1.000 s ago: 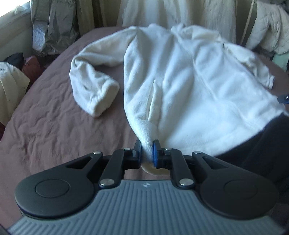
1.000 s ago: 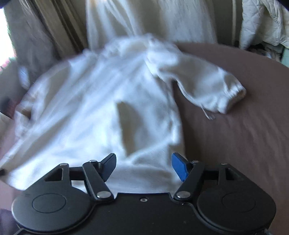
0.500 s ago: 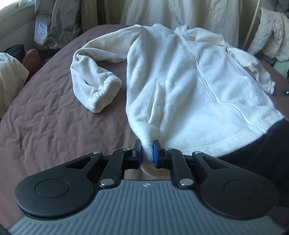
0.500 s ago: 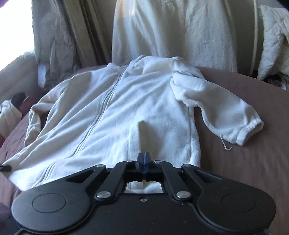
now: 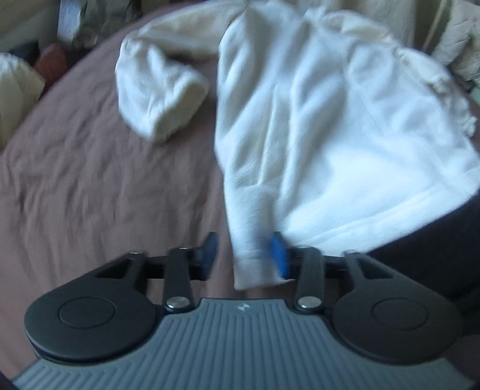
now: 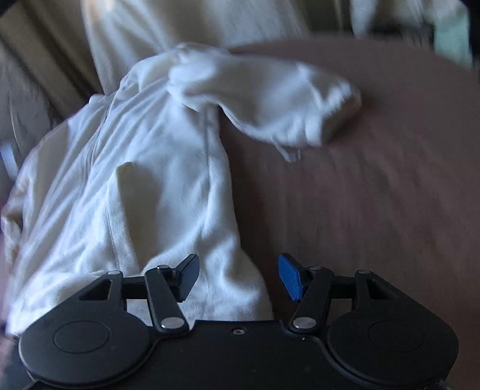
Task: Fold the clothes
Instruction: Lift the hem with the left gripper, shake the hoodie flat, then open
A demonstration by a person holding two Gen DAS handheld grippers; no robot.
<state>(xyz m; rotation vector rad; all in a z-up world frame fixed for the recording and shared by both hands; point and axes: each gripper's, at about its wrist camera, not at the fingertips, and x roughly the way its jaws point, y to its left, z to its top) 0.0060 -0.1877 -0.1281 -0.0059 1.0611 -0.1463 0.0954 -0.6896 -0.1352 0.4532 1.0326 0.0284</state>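
Both wrist views blurred; soft detail only.

White plush fleece zip jacket (image 5: 330,144) lies spread front-up on a bed covered with a brown quilted, wrinkled bedspread (image 5: 90,195). Pile looks thick and fuzzy; body creased in long shallow folds. A straight seam or zip line runs down the front in the right wrist view (image 6: 207,141).

Left claw (image 5: 244,258): blue-padded fingers (image 5: 279,255) spread apart. The jacket's lower hem corner (image 5: 255,264), a thick banded edge, hangs between them; it lies close against the blue pad on one side and clear of the other pad. Not pinched.

Right claw (image 6: 238,277): black and blue fingers (image 6: 289,279) spread wide. The opposite hem corner (image 6: 228,288) sits between and under them, nearer the black finger; whether fabric touches either pad, cannot tell.

One sleeve (image 5: 159,99) is bent back on itself beside the body, its gathered cuff a rounded lump on the bedspread. The other sleeve (image 6: 270,99) reaches outward from the shoulder, its elastic cuff puffed, with a small pale tag or thread at its edge.

Beyond the bed: pale hanging cloth (image 6: 180,27), creased, and a quilted pale garment (image 5: 462,45) at the far corner. Dark fabric (image 5: 435,246) overlaps the hem near the left claw.
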